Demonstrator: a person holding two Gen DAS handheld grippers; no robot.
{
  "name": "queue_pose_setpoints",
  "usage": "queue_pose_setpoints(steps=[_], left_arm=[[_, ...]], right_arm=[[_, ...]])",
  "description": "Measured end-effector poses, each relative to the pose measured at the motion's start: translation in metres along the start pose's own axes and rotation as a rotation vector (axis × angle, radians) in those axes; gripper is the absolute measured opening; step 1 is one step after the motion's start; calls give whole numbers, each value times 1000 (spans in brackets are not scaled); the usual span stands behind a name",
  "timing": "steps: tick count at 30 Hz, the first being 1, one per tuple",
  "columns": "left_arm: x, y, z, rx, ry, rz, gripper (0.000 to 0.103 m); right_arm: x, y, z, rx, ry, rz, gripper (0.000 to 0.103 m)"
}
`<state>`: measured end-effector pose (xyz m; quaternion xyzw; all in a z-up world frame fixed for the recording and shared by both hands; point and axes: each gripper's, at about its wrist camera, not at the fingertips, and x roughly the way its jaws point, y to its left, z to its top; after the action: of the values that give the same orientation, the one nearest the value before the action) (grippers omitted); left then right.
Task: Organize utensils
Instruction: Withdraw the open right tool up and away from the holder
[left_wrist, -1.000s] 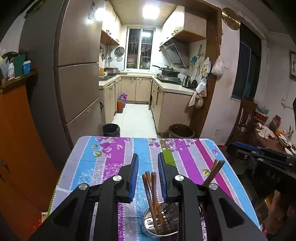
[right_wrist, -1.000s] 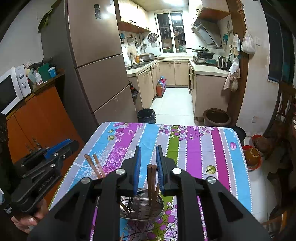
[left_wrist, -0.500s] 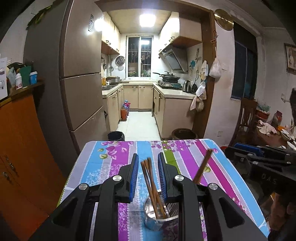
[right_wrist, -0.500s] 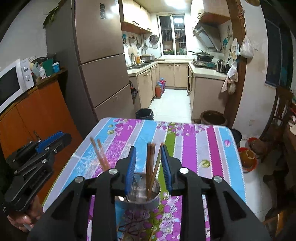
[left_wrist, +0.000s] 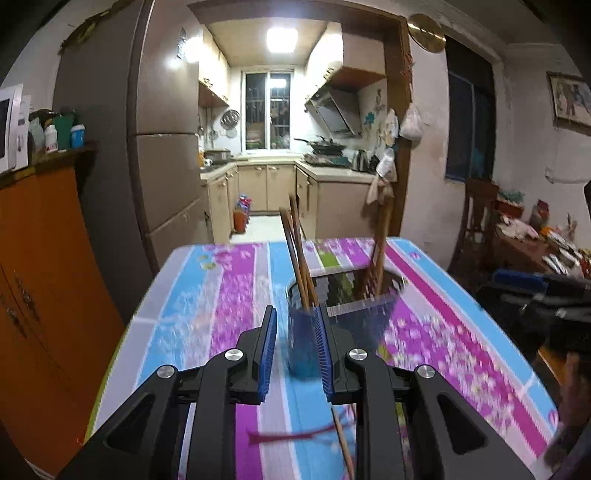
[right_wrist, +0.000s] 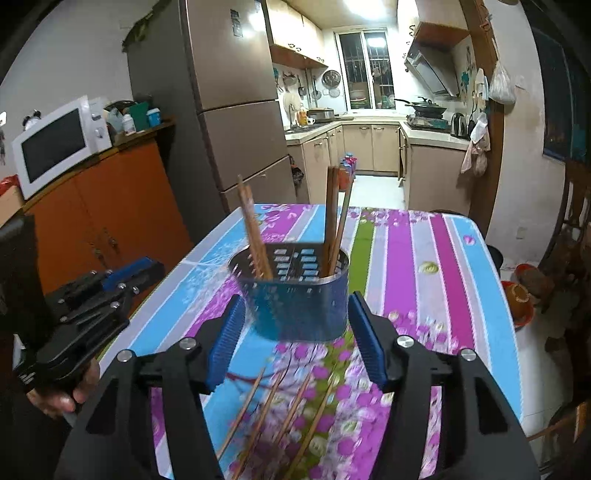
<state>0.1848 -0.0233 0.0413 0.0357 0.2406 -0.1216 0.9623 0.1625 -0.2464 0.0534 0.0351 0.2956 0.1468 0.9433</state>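
A metal utensil holder (right_wrist: 295, 295) stands on the striped floral tablecloth (right_wrist: 424, 277) with brown chopsticks (right_wrist: 255, 229) upright in it. It also shows in the left wrist view (left_wrist: 343, 306), with chopsticks (left_wrist: 295, 251) in it. My right gripper (right_wrist: 295, 339) is open, its jaws wide apart just before the holder. Several loose chopsticks (right_wrist: 280, 417) lie on the cloth beneath it. My left gripper (left_wrist: 295, 350) is open and empty, close in front of the holder. A loose chopstick (left_wrist: 343, 439) lies under it.
The left gripper shows at the table's left edge in the right wrist view (right_wrist: 92, 306); the right gripper shows at the right edge in the left wrist view (left_wrist: 546, 302). An orange cabinet (right_wrist: 99, 206), a fridge (right_wrist: 229, 110) and the kitchen lie beyond.
Both grippers have dropped lower and drawn back from above the holder. The right gripper's jaws have opened wide and let go of its chopsticks, which now stand in the holder.
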Motion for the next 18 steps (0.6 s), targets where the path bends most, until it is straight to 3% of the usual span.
queue_pose_setpoints(steps=[6, 8, 10, 11, 18], left_arm=[[-27, -16, -45, 66, 12, -15, 25], [-36, -23, -57, 96, 5, -9, 32], [-46, -31, -69, 122, -2, -9, 36], [-50, -34, -74, 130, -3, -15, 37], [-68, -45, -127, 175, 26, -32, 37]], right_arm=[[-28, 2, -41, 26, -33, -3, 60], [-35, 5, -56, 25, -43, -23, 66], [-44, 6, -71, 29, -54, -23, 82], [-46, 7, -76, 29, -56, -23, 85], [-69, 16, -125, 13, -84, -75, 97]])
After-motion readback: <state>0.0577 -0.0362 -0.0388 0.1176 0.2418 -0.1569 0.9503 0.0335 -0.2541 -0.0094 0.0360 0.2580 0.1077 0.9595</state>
